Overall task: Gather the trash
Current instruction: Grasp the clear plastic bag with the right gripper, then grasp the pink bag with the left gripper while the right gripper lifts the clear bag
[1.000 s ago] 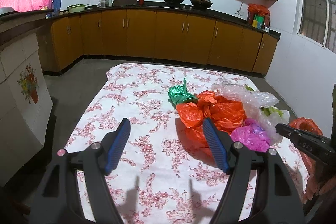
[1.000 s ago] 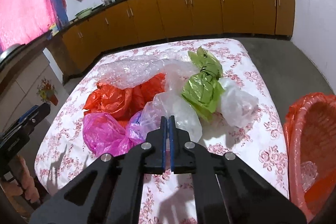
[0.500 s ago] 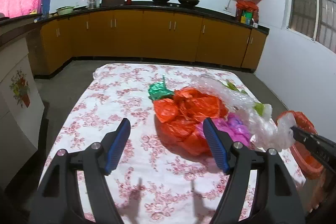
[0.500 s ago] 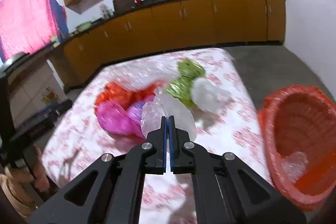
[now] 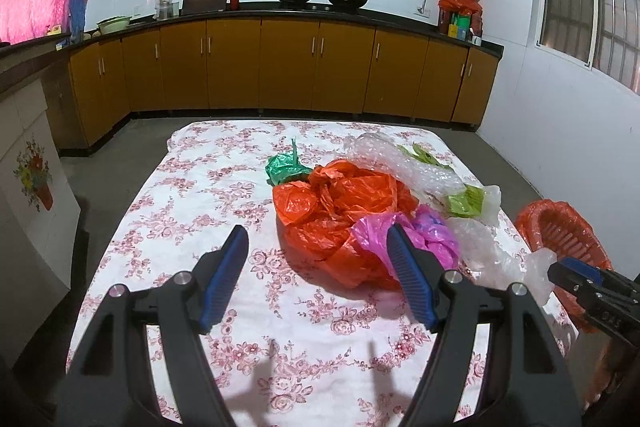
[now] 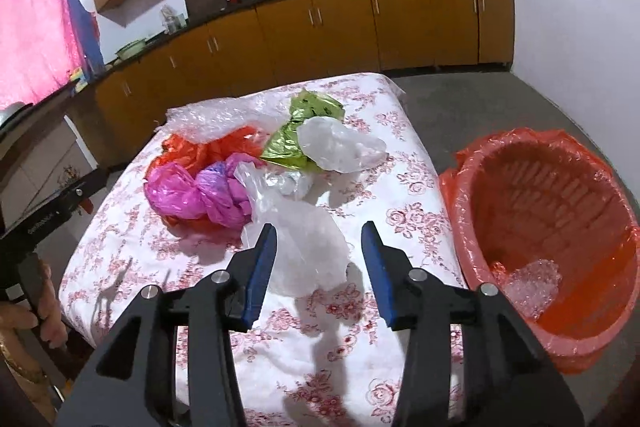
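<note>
Collection barely begun: one crumpled clear wrap [image 6: 530,285] lies in the red-lined round plastic basket [image 6: 472,183]. Left of the basket, coloured plastic bags [image 6: 200,187] crowd the floral-clothed surface [image 6: 404,195]. The right claw [image 6: 319,247], just opening, straddles a clear bag [image 6: 304,247] unclamped; the left claw [image 5: 316,253] gapes empty.

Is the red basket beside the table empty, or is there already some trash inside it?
Not empty. The red basket already holds one crumpled piece of clear plastic at its bottom; the rest of its inside shows bare.

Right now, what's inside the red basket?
The red basket has a red plastic liner and one crumpled clear plastic piece at the bottom. Anything under that piece is hidden.
</note>
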Action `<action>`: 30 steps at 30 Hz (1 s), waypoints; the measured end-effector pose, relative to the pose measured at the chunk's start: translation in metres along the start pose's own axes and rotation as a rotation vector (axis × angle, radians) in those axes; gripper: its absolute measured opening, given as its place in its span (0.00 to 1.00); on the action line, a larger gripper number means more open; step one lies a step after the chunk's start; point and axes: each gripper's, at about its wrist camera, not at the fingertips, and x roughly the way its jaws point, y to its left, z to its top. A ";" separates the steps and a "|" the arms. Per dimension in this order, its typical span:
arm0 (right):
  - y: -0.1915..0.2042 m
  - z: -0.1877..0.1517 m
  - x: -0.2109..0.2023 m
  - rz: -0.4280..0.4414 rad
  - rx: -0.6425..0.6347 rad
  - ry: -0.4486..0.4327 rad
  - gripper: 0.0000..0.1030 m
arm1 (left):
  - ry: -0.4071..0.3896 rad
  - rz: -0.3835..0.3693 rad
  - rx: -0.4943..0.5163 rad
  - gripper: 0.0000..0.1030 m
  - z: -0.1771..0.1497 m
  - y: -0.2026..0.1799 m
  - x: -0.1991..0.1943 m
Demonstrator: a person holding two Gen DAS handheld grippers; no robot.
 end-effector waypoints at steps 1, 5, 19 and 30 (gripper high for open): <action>0.001 0.000 0.000 0.005 -0.003 0.000 0.46 | 0.000 -0.001 0.000 0.69 0.000 0.000 0.000; 0.014 -0.002 0.010 0.004 -0.050 0.017 0.51 | 0.005 -0.002 -0.003 0.69 0.000 0.000 -0.002; 0.017 -0.014 0.036 0.027 -0.073 0.076 0.08 | 0.018 -0.059 0.013 0.69 0.001 -0.018 0.003; 0.000 -0.017 0.005 -0.016 -0.043 0.028 0.06 | 0.163 -0.127 0.009 0.48 -0.008 -0.047 0.055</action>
